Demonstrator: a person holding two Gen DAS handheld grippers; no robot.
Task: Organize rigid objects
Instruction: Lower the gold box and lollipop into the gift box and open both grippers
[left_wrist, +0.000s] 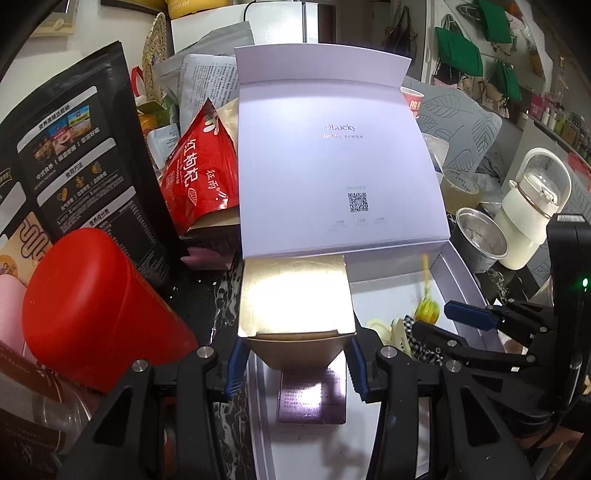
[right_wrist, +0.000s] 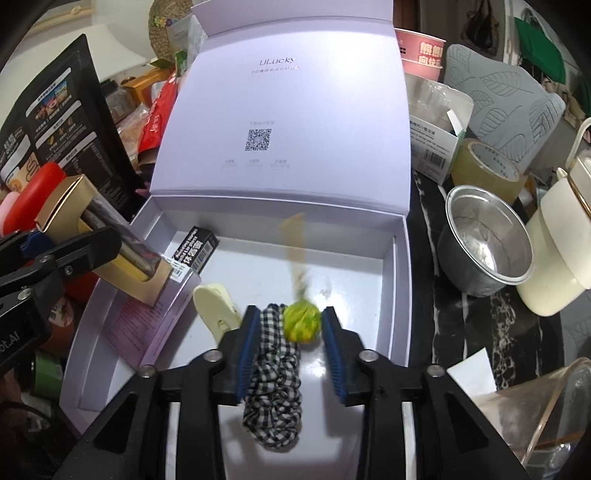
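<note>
Meanwhile left fingers clamp gold carton above lavender box.

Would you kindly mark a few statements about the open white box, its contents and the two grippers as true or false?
1. The left gripper grips a gold cardboard carton. True.
2. The white hinged gift box is closed. False: its lid stands open.
3. The right gripper presses the yellow-green ball. False: its pads stand clear.
4. A black-and-white checked scrunchie lies in the box. True.
5. The round foil bowl sits inside the box. False: outside it.
</note>
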